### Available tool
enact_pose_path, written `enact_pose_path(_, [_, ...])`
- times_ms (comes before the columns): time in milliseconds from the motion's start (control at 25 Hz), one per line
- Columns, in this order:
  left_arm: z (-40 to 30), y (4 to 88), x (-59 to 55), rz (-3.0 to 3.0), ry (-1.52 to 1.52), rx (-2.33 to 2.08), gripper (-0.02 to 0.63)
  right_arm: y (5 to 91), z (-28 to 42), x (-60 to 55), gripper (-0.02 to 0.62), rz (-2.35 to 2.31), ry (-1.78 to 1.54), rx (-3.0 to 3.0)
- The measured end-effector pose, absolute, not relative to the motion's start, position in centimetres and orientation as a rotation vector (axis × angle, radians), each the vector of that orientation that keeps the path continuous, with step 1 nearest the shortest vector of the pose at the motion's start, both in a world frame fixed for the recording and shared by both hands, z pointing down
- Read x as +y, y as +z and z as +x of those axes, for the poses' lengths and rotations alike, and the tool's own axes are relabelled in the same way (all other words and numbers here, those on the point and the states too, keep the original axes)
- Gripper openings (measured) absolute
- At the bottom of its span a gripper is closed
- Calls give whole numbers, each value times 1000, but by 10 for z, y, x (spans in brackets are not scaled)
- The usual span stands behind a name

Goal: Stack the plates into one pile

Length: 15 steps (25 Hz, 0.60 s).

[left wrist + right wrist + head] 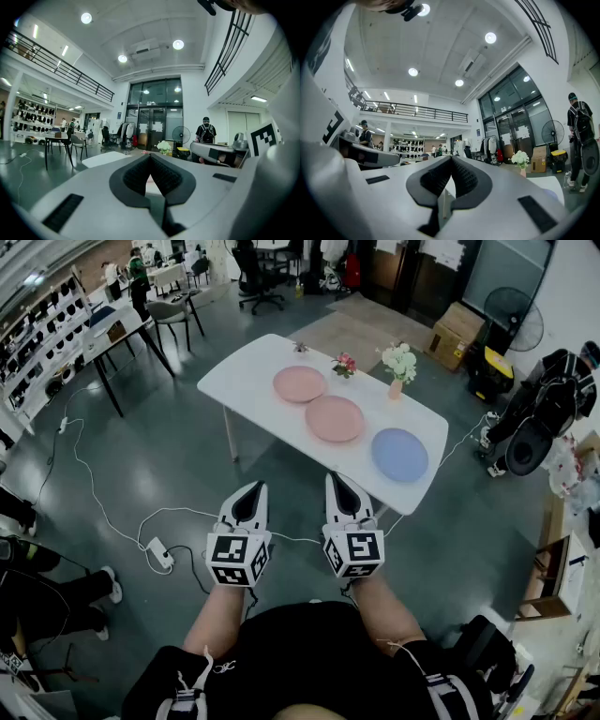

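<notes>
Starting position for plate stacking, with no plate yet moved. Head view: a white table [246, 379] stands well ahead of the person and carries three plates in a diagonal row, each lying flat on its own: the far pink plate [300, 384], the middle pink plate [335, 418] just beside it, and the blue plate [399, 455] nearest the right end. A white bouquet [398, 362] and a small pink posy [346, 364] stand along the far edge. The left tool [249, 493] and right tool [339, 486] are held side by side above the floor, short of the table and touching nothing. Left gripper view: the jaws are together at their tips [151, 157] with nothing clamped; a pale sliver behind the pads is possibly a plate in the distance, too small to confirm. Right gripper view: the jaws likewise meet at the tips [451, 159] and hold nothing, with the bouquet [520, 159] visible beyond. Judged from this layout, the whole task remains: approach the table, then lift two plates onto a third.
</notes>
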<state>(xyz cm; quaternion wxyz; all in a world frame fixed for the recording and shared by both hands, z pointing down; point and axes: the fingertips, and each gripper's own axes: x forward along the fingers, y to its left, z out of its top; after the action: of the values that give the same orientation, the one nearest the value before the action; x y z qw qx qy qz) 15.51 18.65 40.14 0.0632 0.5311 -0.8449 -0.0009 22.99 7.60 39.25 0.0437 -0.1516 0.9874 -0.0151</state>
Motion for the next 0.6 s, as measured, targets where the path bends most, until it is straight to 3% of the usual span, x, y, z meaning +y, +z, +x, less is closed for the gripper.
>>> enact_pose_path(600, [127, 398, 218, 1627, -21, -2571, 12, 393, 197, 104, 16, -465, -30, 3008])
